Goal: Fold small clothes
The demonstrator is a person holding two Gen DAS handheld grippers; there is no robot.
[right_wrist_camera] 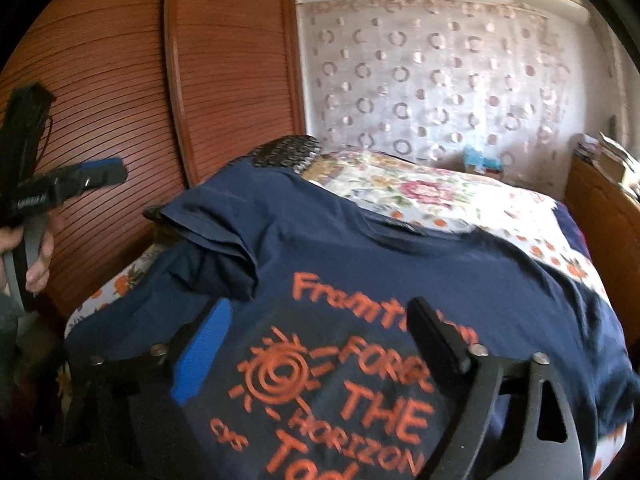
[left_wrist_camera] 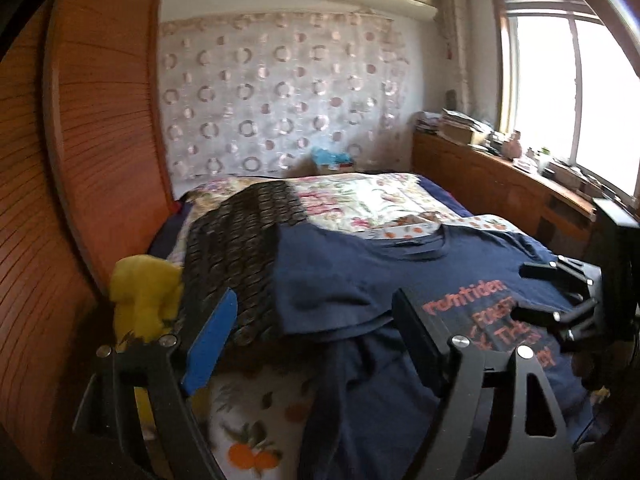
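Note:
A navy T-shirt with orange lettering (right_wrist_camera: pixel 360 264) lies spread on the bed, neck toward the far side; its left sleeve is rumpled. It also shows in the left wrist view (left_wrist_camera: pixel 352 276). My left gripper (left_wrist_camera: pixel 316 312) is open and empty, hovering above the shirt's left sleeve and edge. It shows from the side in the right wrist view (right_wrist_camera: pixel 96 176), held in a hand. My right gripper (right_wrist_camera: pixel 320 320) is open and empty above the printed chest. It also shows at the right of the left wrist view (left_wrist_camera: pixel 560 292).
A black patterned garment (left_wrist_camera: pixel 244 236) lies under the shirt's left side. A yellow soft thing (left_wrist_camera: pixel 144 292) sits at the bed's left edge. The floral bedspread (left_wrist_camera: pixel 360 200) extends far. Wooden slatted wardrobe doors (right_wrist_camera: pixel 120 80) stand left; a cluttered wooden cabinet (left_wrist_camera: pixel 500 176) stands right under the window.

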